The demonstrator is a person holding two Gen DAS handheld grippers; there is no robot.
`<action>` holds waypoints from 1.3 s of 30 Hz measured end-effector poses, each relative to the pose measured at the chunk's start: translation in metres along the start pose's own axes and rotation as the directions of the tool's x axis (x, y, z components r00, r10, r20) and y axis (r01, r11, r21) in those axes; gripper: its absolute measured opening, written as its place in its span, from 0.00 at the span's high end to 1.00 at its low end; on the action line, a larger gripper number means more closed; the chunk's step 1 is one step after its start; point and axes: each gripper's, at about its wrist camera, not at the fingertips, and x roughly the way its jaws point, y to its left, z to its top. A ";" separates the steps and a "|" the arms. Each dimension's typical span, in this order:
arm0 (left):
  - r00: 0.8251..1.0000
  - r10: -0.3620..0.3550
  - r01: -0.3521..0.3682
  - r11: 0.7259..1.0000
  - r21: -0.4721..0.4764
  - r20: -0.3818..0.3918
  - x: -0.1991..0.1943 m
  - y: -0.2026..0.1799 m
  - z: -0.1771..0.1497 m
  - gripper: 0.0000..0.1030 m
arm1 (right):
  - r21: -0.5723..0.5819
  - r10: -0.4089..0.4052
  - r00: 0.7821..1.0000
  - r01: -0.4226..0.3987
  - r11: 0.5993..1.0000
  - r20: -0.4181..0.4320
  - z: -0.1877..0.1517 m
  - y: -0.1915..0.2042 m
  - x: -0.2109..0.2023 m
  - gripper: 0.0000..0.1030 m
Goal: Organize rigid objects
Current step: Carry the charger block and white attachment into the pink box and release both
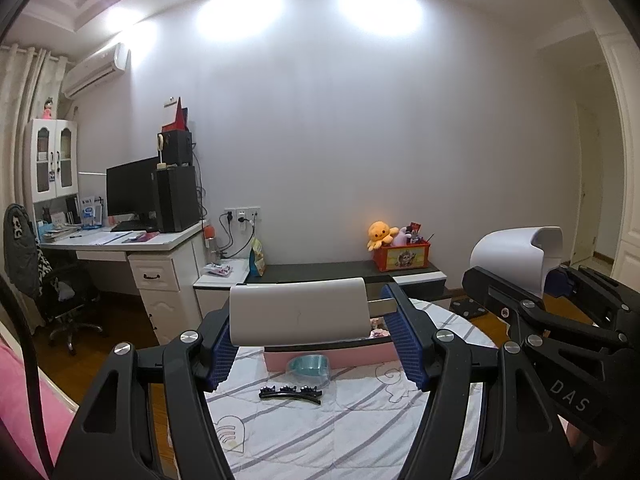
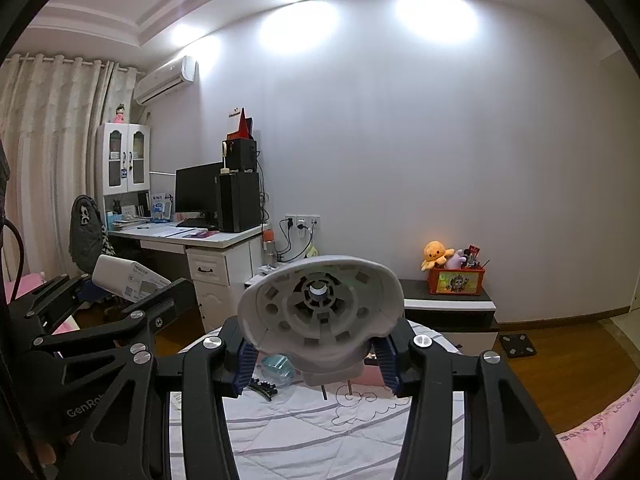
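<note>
L gripper (image 1: 306, 344) is closed on a white rectangular box (image 1: 299, 312), blue pads (image 1: 404, 344) pressed on both short ends, box held level & up off the bed. In the R wrist view the same box (image 2: 132, 280) shows at approx 9 o'clock, w/ a printed label on its near face, clamped in the L tool.

R gripper (image 2: 316, 354) is clamped on a white rounded plastic shell (image 2: 320, 304); hollow underside faces the cam, w/ ribs, round holes & a centre hub. Pads bite low on its narrow base; the wide part stands above the fingers. In the L wrist view that shell (image 1: 516, 256) sits at approx 3 o'clock, seen from the smooth outer side.

Below both tools: quilted white bedcover (image 1: 320, 432) w/ grey stripes & doodle prints. On it, at 6 o'clock from the box in the L view, a black hair clip (image 1: 290, 394) lies flat; just beyond it, at 12 o'clock from the clip, a teal heart-shaped dish (image 1: 309, 367), near to a pink tray (image 1: 360, 356). Cannot tell if dish touches tray. Both the clip (image 2: 262, 386) & the dish (image 2: 278, 366) peek out by the R tool's left finger in the R view.

Bkgd: desk (image 1: 120, 240) w/ monitor at 9 o'clock, orange toy crate (image 1: 401, 258) on a low dark bench at approx 2 o'clock.
</note>
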 end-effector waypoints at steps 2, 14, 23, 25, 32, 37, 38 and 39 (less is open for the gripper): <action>1.000 0.003 -0.003 1.000 0.003 -0.007 0.009 -0.003 0.000 0.34 | 0.002 -0.001 1.000 0.001 1.000 -0.007 0.001 -0.002 0.009 0.51; 0.994 -0.030 0.034 0.999 0.039 -0.108 0.118 -0.008 0.001 0.34 | 0.016 -0.017 0.996 0.018 1.000 -0.090 -0.004 -0.037 0.095 0.50; 0.945 -0.081 0.091 0.996 0.018 -0.316 0.252 -0.008 -0.018 0.34 | 0.043 -0.032 0.973 0.043 0.998 -0.229 -0.024 -0.079 0.206 0.50; 0.924 -0.096 0.107 0.994 0.009 -0.371 0.278 -0.009 -0.027 0.34 | 0.057 -0.023 0.961 0.041 0.998 -0.275 -0.033 -0.087 0.229 0.50; 0.883 -0.097 0.110 0.994 0.002 -0.460 0.325 -0.010 -0.058 0.34 | 0.083 0.008 0.907 0.030 0.996 -0.421 -0.074 -0.105 0.283 0.50; 0.888 -0.071 0.097 0.995 0.034 -0.454 0.329 -0.013 -0.065 0.32 | 0.093 0.013 0.885 0.034 0.995 -0.465 -0.089 -0.112 0.297 0.50; 0.889 -0.066 0.091 0.995 0.034 -0.452 0.329 -0.012 -0.064 0.31 | 0.093 0.012 0.885 0.035 0.995 -0.465 -0.090 -0.113 0.296 0.50; 0.893 -0.058 0.081 0.996 0.032 -0.447 0.327 -0.010 -0.063 0.30 | 0.089 0.006 0.884 0.040 0.995 -0.468 -0.091 -0.113 0.297 0.49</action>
